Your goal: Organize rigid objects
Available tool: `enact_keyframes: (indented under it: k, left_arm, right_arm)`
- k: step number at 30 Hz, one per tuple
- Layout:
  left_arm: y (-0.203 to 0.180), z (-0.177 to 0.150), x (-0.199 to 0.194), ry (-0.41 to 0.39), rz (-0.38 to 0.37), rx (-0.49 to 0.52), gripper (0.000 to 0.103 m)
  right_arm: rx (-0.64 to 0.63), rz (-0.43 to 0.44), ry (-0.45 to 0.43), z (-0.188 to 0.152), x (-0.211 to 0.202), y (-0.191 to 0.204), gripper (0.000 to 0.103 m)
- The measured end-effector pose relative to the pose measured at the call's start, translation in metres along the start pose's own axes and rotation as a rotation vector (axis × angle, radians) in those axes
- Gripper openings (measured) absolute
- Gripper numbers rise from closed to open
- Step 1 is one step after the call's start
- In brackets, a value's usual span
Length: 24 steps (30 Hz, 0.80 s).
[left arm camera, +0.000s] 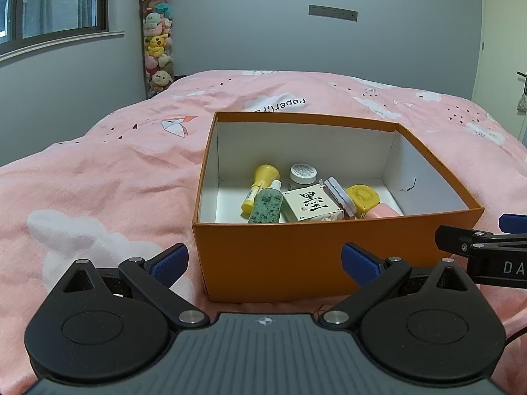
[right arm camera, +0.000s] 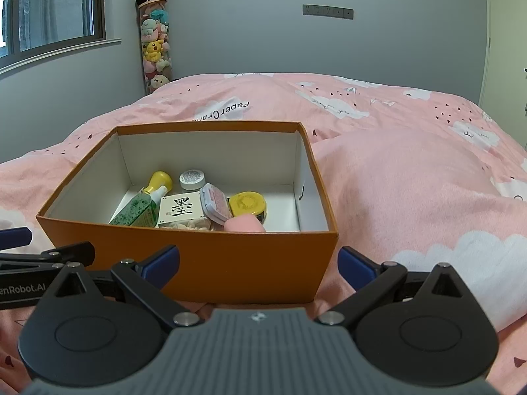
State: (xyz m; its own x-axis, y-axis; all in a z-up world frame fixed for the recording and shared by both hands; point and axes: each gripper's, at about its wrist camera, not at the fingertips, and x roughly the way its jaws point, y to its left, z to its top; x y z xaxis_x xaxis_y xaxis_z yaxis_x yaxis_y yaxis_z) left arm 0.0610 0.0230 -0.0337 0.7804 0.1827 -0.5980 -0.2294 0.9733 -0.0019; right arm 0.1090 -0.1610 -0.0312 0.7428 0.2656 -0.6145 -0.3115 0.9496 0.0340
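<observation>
An open orange box (left arm camera: 280,260) (right arm camera: 204,260) stands on the pink bed. Inside lie a yellow bottle (left arm camera: 262,181) (right arm camera: 159,181), a green spray bottle (left arm camera: 266,204) (right arm camera: 140,210), a white box with black characters (left arm camera: 311,204) (right arm camera: 181,210), a small white jar (left arm camera: 303,176) (right arm camera: 192,179), a pink-and-white tin (left arm camera: 337,197) (right arm camera: 215,202), a yellow round case (left arm camera: 362,197) (right arm camera: 247,204) and a pink object (left arm camera: 385,212) (right arm camera: 245,225). My left gripper (left arm camera: 263,260) and right gripper (right arm camera: 258,263) are open and empty, just before the box's near wall.
The pink bedspread (left arm camera: 98,171) (right arm camera: 411,171) with white clouds surrounds the box. A tall clear tube of plush toys (left arm camera: 157,42) (right arm camera: 154,42) stands in the far corner by a window. The right gripper's finger (left arm camera: 481,247) shows at the left view's right edge.
</observation>
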Motion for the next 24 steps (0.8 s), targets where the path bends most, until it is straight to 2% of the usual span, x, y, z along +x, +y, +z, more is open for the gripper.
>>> enact_keyframes:
  k: [24]
  left_arm:
    - [0.0014, 0.0004, -0.0017, 0.009, -0.012, 0.0, 0.103]
  right_arm:
    - [0.004, -0.011, 0.008, -0.0029, -0.0003, 0.0055, 0.1]
